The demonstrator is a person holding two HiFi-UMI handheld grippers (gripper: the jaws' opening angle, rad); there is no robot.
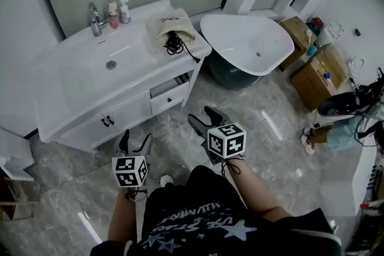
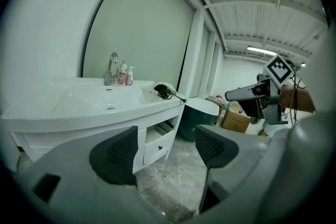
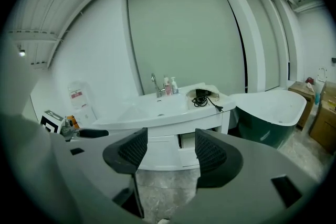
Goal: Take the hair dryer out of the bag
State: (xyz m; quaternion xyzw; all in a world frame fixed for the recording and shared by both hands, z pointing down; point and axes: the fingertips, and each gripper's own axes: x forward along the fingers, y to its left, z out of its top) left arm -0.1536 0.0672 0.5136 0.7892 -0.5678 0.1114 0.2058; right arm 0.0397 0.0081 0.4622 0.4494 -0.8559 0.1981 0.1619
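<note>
Left gripper, held low in front of the person over the grey marble floor, well apart from the table: its jaws are standing wide apart in the left gripper view, with only floor and cabinet showing between them. Right gripper, held beside it and likewise short of the table: its jaws are also standing open and gripping nothing. Cream drawstring bag: it is lying on the right end of the white table, its mouth facing the front edge. Hair dryer: it is showing only as a dark shape at the bag's mouth, with its black cord trailing out across the table top towards the right corner. Chrome faucet and two small pump bottles: these are standing behind the basin. White bathtub: it is standing just right of the table. Cardboard boxes: these are sitting beyond the tub.
</note>
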